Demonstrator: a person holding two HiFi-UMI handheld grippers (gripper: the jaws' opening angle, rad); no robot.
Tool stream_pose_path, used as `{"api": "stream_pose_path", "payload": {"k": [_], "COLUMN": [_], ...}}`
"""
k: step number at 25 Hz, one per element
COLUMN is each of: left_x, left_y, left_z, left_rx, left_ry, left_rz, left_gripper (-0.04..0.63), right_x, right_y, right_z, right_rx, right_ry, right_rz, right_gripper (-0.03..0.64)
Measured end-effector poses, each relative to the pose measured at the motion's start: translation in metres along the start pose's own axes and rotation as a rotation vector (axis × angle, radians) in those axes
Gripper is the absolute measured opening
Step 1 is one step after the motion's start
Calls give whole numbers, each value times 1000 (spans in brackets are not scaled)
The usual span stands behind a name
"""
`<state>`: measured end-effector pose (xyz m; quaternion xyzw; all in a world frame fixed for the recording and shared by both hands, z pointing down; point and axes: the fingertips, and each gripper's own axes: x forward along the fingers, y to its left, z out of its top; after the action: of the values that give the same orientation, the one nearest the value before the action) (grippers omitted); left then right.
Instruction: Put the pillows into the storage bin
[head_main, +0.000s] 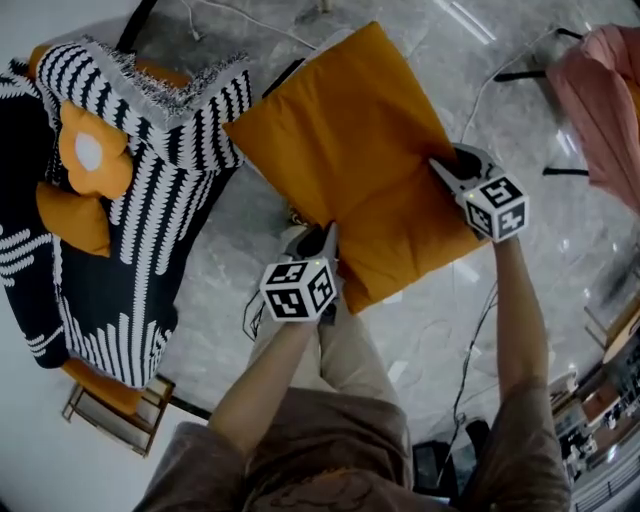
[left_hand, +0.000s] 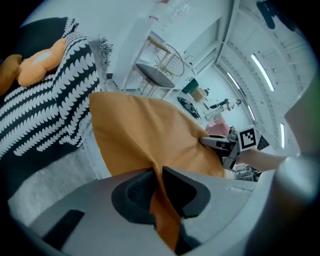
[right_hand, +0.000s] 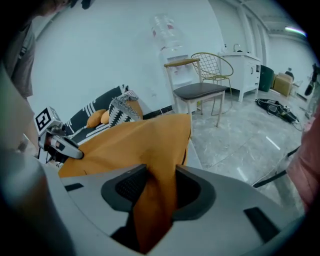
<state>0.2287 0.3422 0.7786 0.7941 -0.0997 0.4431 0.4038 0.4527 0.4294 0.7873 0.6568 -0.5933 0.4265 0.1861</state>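
1. Orange pillow (head_main: 345, 150): it hangs between my two grippers above the floor (head_main: 230, 280) and is not in any bin.
2. Left gripper (left_hand: 158, 176): nearly closed, pinching a thin fold at the pillow's near edge.
3. Right gripper (right_hand: 160, 176): clamped on a thicker fold at the opposite edge.
4. Orange cushions (head_main: 90, 150): they lie untouched on the striped blanket (head_main: 150, 210).
5. Storage bin: none in view, so I judge that nothing is stowed yet.

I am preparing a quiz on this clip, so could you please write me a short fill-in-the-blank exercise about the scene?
The left tongs and the right tongs both pinch the ___ pillow. The fringed throw is striped black and ___. The flower-shaped cushion lies on the ___ side of the head view.
Missing words: orange; white; left.
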Motion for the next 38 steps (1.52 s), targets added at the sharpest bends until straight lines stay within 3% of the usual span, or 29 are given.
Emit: {"api": "stream_pose_path", "payload": {"k": [2,3,4,9,15,19,27,32,38], "left_x": [6,10,11,8,-30,-94,-257,-342,-428], "left_y": [5,7,8,1,-24,-49,-75,-58,13], "left_z": [-9,-13,-15,-2,56,90,143,161,167], "left_rx": [-23,-32,-31,28,110,154,154,137,64], "left_ry": [20,28,28,-1,-114,-188,-365,-465,-567], "left_rz": [21,24,20,-14,-44,-26,42,79,151], "left_gripper": [118,278,334,351,351,351,351,351,351], "right_x": [4,5,5,2,-25,-70,-156,-164,-133], "right_y": [-16,-23,-27,-12,41,91,201,280,380], "right_z": [-1,-1,0,4,39,80,180,229,285], "right_rx": [-27,-28,-17,38,42,61,56,-9,-127], "right_ry": [20,19,12,-27,-97,-160,-272,-280,-264], "right_rz": [-68,-100,-117,-93,-44,-7,81,169,278], "right_gripper": [253,293,323,336,337,336,337,337,336]}}
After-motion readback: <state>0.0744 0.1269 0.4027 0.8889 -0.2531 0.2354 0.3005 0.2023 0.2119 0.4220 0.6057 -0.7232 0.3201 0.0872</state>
